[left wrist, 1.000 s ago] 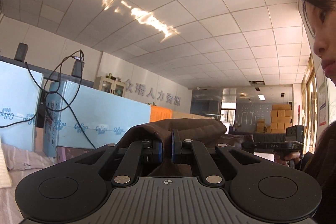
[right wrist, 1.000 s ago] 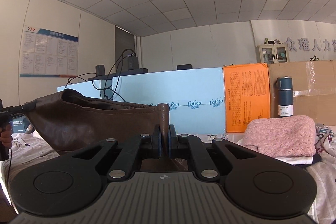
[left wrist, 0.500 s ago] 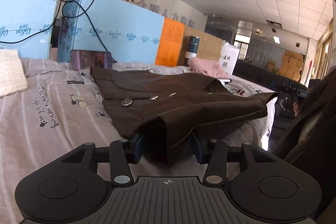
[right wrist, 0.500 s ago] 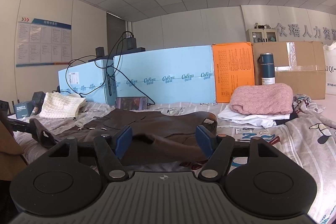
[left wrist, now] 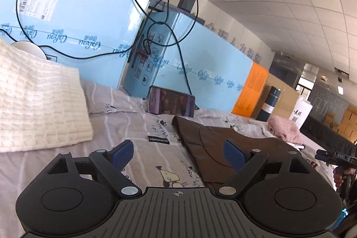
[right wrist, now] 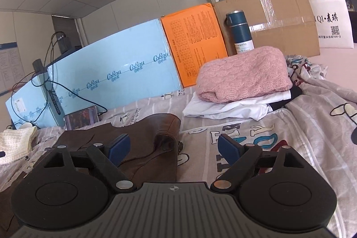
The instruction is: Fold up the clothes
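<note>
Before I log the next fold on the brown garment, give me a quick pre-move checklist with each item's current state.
1. Left gripper open and empty: ok.
2. Right gripper open and empty: ok.
3. Brown garment resting on the bed sheet, released by both grippers: ok.
4. Garment lying flat: not ok, a raised fold stands up at its near right edge.
5. Pink sweater pile apart from the garment: ok.
6. Phone clear of the garment's far edge: cannot tell, they look close.

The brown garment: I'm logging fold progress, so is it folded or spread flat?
Folded: the brown garment lies on the bed sheet with one layer doubled over, leaving a rounded fold edge.
</note>
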